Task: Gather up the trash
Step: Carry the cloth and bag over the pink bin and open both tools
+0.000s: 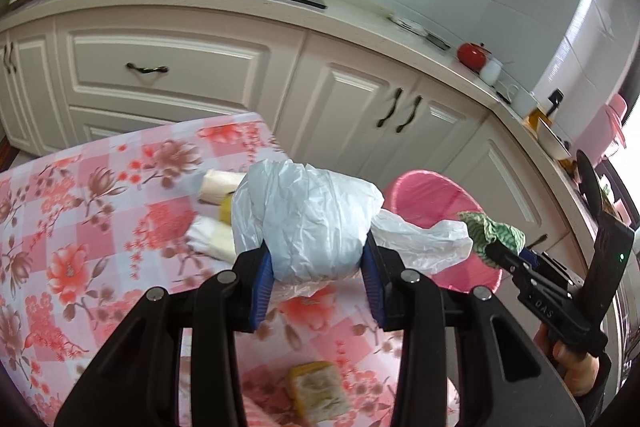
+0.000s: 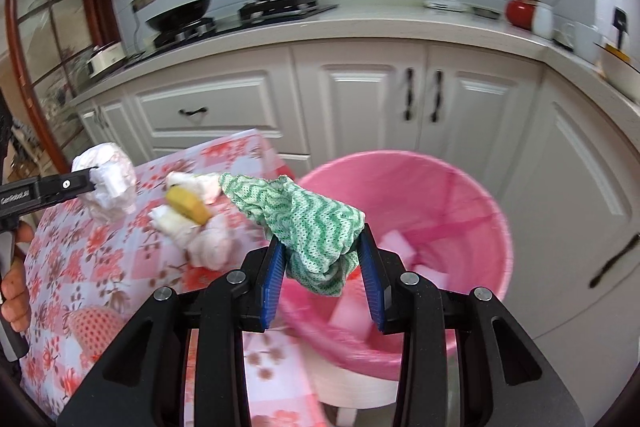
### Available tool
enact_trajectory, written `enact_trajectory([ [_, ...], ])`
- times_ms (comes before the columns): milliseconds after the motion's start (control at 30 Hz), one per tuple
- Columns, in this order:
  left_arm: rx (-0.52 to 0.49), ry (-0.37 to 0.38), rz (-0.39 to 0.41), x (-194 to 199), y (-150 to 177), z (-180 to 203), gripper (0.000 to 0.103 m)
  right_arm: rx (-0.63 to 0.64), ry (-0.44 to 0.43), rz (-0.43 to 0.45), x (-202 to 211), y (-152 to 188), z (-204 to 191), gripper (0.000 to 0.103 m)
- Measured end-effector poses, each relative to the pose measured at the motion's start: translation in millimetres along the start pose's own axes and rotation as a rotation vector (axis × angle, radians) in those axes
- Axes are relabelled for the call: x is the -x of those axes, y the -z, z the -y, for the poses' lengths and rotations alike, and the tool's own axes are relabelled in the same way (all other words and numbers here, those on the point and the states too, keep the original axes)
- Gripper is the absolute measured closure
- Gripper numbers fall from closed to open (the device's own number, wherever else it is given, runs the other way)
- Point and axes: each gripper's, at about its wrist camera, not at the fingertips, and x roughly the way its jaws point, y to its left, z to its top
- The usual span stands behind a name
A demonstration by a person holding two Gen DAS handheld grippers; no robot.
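Trash in two pieces, each pinched aloft: crumpled white plastic bag (image 1: 312,219) between the blue pads of the left tongs (image 1: 318,267), closed onto it and bulging above the fingertips, one loose tail trailing toward the bin; green-and-white wavy-patterned cloth (image 2: 316,227) clamped in the right tongs (image 2: 322,259), nearly shut, a twisted end sticking out left and a fold hanging below the pads.

Seen from the left wrist only: a yellow-rimmed sponge-like piece (image 1: 318,397) lying blurred on the floral tablecloth close under the tongs, and the bag's creased, translucent skin up close. Also there, the right tongs small at the right edge, cloth held just above the rim of the pink bin (image 1: 436,203).

Seen from the right wrist only: the bin's inside (image 2: 424,227), lined with a pink bag, pale pink blocks lying at the bottom, white base below; cloth hanging over its near-left rim. At left, the left tongs side-on with the bag a white wad above the counter (image 2: 80,251).

Shared by both views: more scraps left on the counter, white wads and a yellow piece (image 2: 188,209) heaped together near the far edge; beyond, cream cabinets, a hob with black pan and pot, a red kettle.
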Motion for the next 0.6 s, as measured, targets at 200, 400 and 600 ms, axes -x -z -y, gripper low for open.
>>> enact_trajectory([
  [200, -0.060, 0.013, -0.015, -16, -5, 35, 0.065, -0.060, 0.045, 0.023, 6, -4, 37, 0.068],
  [400, -0.144, 0.028, -0.036, -37, -8, 77, 0.065, -0.109, 0.074, 0.036, 6, -8, 64, 0.068],
  [600, -0.233, 0.032, -0.052, -59, -11, 114, 0.065, -0.150, 0.090, 0.047, 6, -12, 87, 0.067],
])
